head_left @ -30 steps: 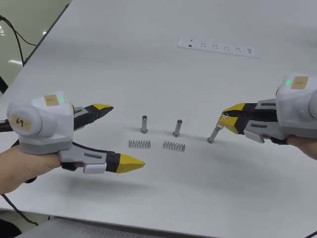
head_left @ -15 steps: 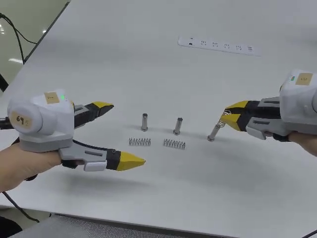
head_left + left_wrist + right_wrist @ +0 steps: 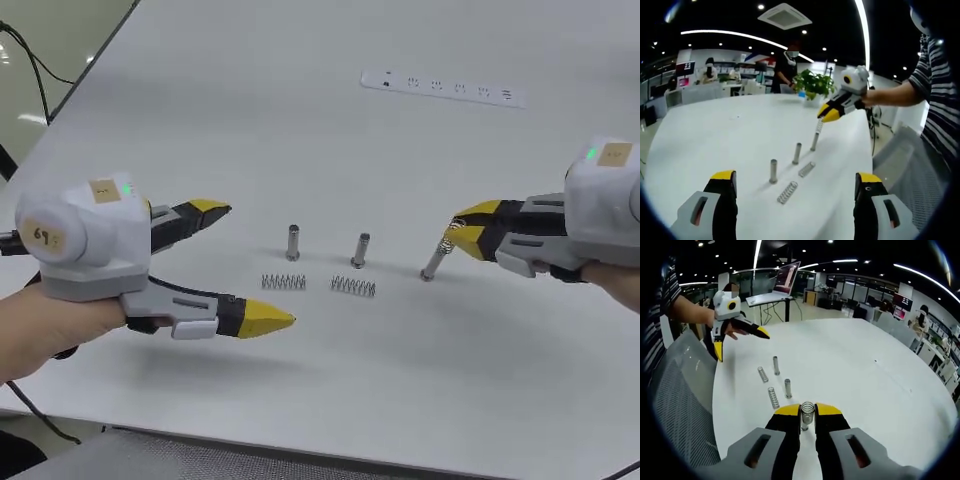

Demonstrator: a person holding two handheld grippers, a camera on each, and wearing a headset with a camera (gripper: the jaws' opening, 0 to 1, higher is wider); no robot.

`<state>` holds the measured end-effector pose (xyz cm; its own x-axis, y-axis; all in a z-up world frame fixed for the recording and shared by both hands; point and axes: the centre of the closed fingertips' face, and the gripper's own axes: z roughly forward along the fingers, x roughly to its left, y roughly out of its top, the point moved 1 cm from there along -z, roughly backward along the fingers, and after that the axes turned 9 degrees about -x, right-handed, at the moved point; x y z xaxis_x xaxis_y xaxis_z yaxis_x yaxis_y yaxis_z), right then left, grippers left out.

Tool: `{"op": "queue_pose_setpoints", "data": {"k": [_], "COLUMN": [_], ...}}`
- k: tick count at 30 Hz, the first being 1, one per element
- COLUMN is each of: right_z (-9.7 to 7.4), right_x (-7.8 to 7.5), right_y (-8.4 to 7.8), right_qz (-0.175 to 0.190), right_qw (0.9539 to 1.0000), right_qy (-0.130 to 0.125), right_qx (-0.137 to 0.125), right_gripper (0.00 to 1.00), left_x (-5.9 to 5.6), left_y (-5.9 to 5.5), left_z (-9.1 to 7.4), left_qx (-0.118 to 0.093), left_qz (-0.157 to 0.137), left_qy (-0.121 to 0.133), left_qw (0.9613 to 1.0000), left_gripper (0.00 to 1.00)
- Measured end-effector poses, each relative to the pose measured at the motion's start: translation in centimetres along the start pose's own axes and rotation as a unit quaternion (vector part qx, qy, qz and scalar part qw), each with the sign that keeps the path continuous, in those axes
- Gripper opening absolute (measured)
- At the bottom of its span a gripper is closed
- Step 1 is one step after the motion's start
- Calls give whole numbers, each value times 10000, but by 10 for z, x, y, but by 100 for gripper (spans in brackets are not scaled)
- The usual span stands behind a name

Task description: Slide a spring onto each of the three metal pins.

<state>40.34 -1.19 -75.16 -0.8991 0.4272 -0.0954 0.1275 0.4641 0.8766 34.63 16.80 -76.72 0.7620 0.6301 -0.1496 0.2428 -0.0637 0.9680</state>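
Three short metal pins stand on the white table: the left pin (image 3: 293, 242), the middle pin (image 3: 360, 250) and the right pin (image 3: 434, 262), which leans. My right gripper (image 3: 458, 232) is shut on a spring (image 3: 807, 413) whose end sits over the top of the leaning pin (image 3: 804, 426). Two loose springs lie flat in front of the pins, one (image 3: 283, 283) to the left and the other (image 3: 352, 287) to the right. My left gripper (image 3: 250, 265) hangs open left of the pins with nothing between its fingers; its view shows the pins (image 3: 773, 171) ahead.
A white power strip (image 3: 442, 88) lies at the back of the table. A black cable (image 3: 30, 70) hangs off the table's left edge. In the gripper views, an office with people stands behind the table.
My right gripper and its spring have drifted slightly right and up at the leaning pin's top. My left gripper has barely moved. The pins and loose springs stay put.
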Motion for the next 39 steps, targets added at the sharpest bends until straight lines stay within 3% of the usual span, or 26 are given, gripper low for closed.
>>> {"op": "queue_pose_setpoints", "data": {"k": [16,39], "right_z": [5,22], "right_x": [0,0], "right_y": [-7,-37], "right_qz": [92,390], "right_qw": [9999,9988], "right_qy": [1,-49], "right_qx": [55,288], "right_gripper": [7,7], "left_x": [1,1], "left_y": [-2,-2], "left_z": [-2,-2], "left_qx": [14,-14], "left_qz": [-21,-49], "left_qy": [42,52], "left_qw": [10000,10000], "left_gripper": [95,95]}}
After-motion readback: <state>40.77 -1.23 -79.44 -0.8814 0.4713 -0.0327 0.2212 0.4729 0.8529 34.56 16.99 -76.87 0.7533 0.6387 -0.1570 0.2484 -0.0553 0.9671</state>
